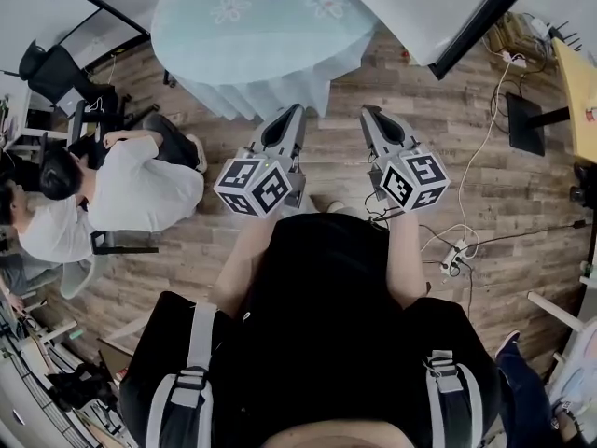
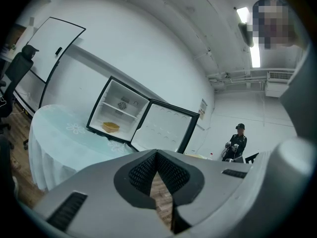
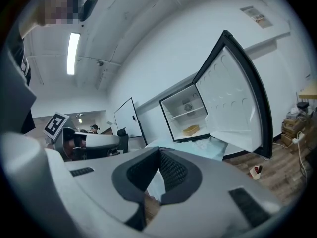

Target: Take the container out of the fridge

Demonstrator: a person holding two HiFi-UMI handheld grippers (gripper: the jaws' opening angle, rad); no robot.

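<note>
A small yellow container (image 2: pixel 111 127) lies on the lower shelf of a white mini fridge (image 2: pixel 119 110) that stands on a round table. The fridge door (image 2: pixel 165 130) is swung wide open. The right gripper view shows the same container (image 3: pixel 190 130) inside the fridge (image 3: pixel 184 112), left of the open door (image 3: pixel 233 100). In the head view both grippers are held side by side above the wooden floor, short of the table (image 1: pixel 252 35). My left gripper (image 1: pixel 292 111) and right gripper (image 1: pixel 367 112) are both shut with nothing in them, well apart from the fridge.
A person in a white shirt (image 1: pixel 121 189) sits at the left next to a black chair (image 1: pixel 56 73). Cables and a power strip (image 1: pixel 455 252) lie on the floor at the right. Another person (image 2: pixel 237 140) stands far behind. A whiteboard (image 2: pixel 54 46) leans on the wall.
</note>
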